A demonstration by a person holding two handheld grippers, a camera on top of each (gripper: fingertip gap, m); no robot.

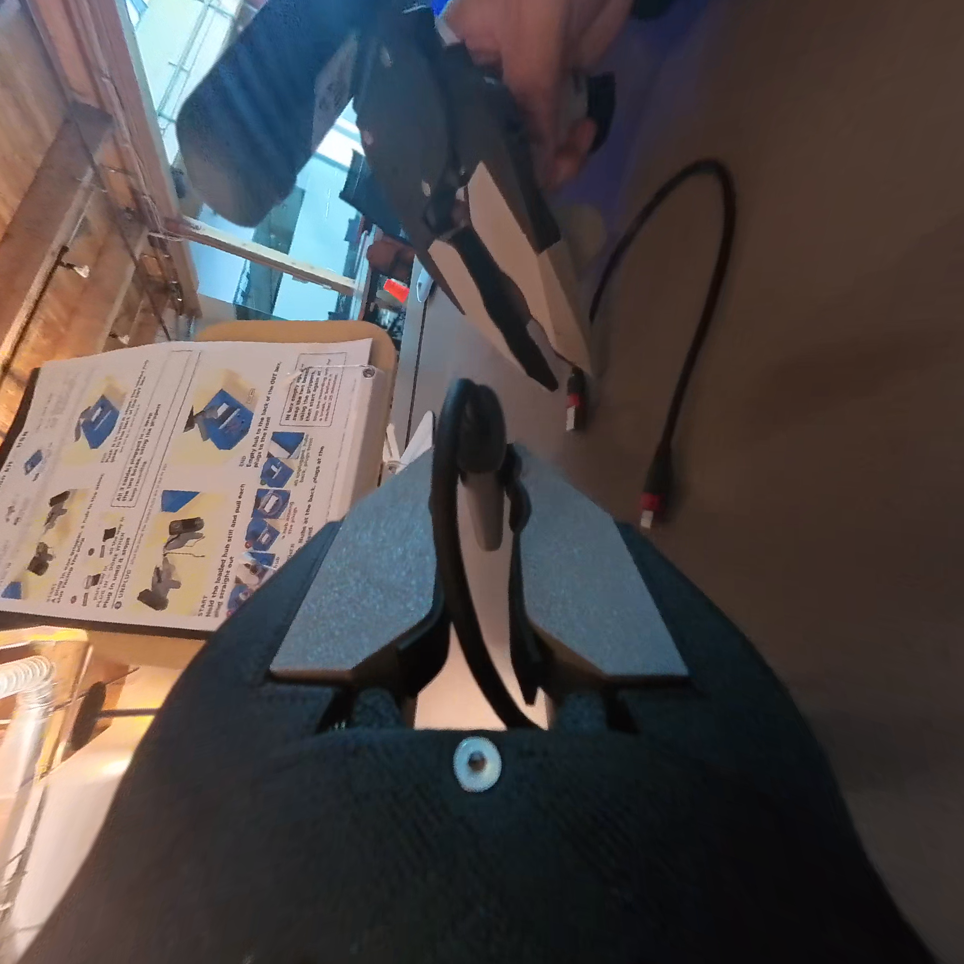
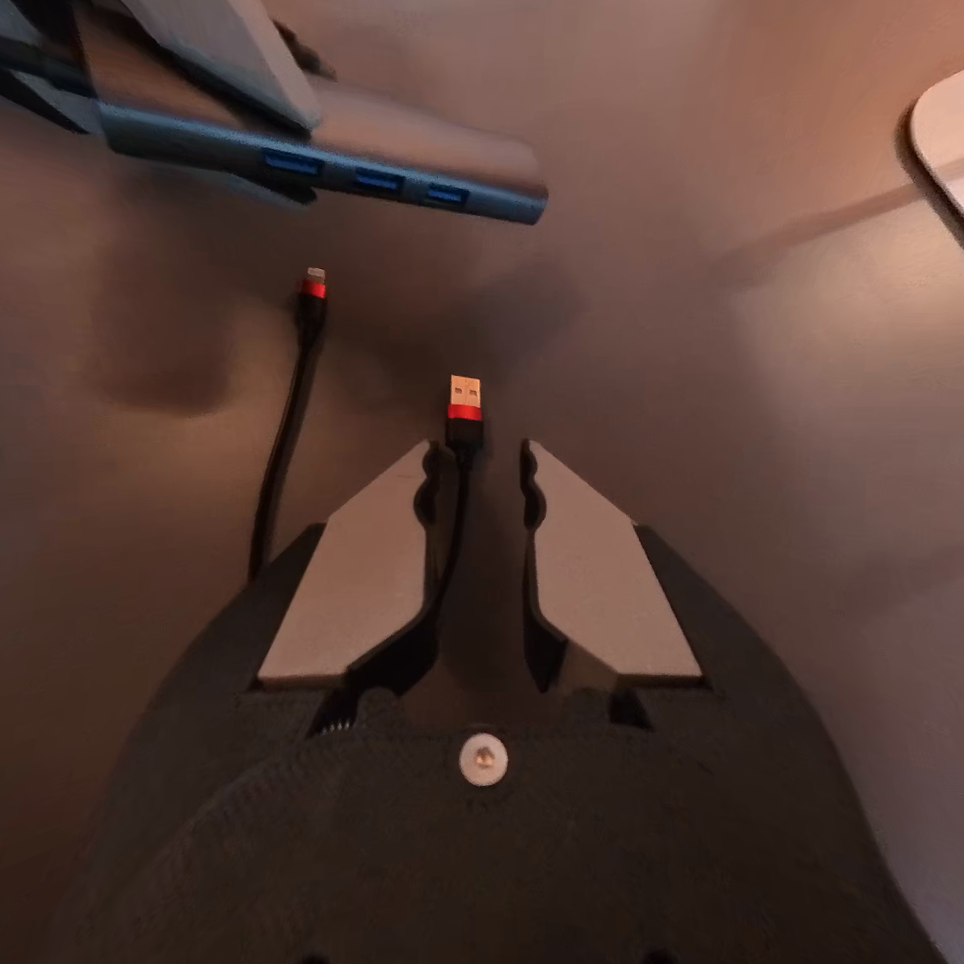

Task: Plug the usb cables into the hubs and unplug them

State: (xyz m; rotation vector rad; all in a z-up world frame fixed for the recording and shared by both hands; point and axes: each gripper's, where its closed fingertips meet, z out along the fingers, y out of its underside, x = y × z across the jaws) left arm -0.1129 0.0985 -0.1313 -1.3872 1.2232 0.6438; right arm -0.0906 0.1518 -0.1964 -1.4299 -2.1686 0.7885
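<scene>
My left gripper [image 1: 477,464] is shut on a slim grey USB hub [image 1: 484,514], seen edge-on, with the hub's black cord [image 1: 443,547] looping between the fingers. In the right wrist view the hub [image 2: 365,177] hangs above the table at upper left, with three blue ports facing me. A black cable with red collars lies on the table. Its USB-A plug [image 2: 464,396] sits just ahead of my open right gripper [image 2: 477,448], whose fingers straddle the cable behind the plug. The cable's small plug [image 2: 313,284] lies further left. The right gripper [image 1: 542,360] also shows in the left wrist view, tips by the plug [image 1: 575,412].
A printed instruction sheet [image 1: 182,469] stands on a board at the left. The cable loops over the grey-brown table [image 1: 834,469] to the right. A white rounded object [image 2: 939,141] sits at the table's far right. A person's hand [image 1: 521,62] holds the right gripper. The tips of one gripper are about 9 cm away from the tips of the other. Left tips and right tips are each some 25 cm from the white rounded object [image 2: 939,141].
</scene>
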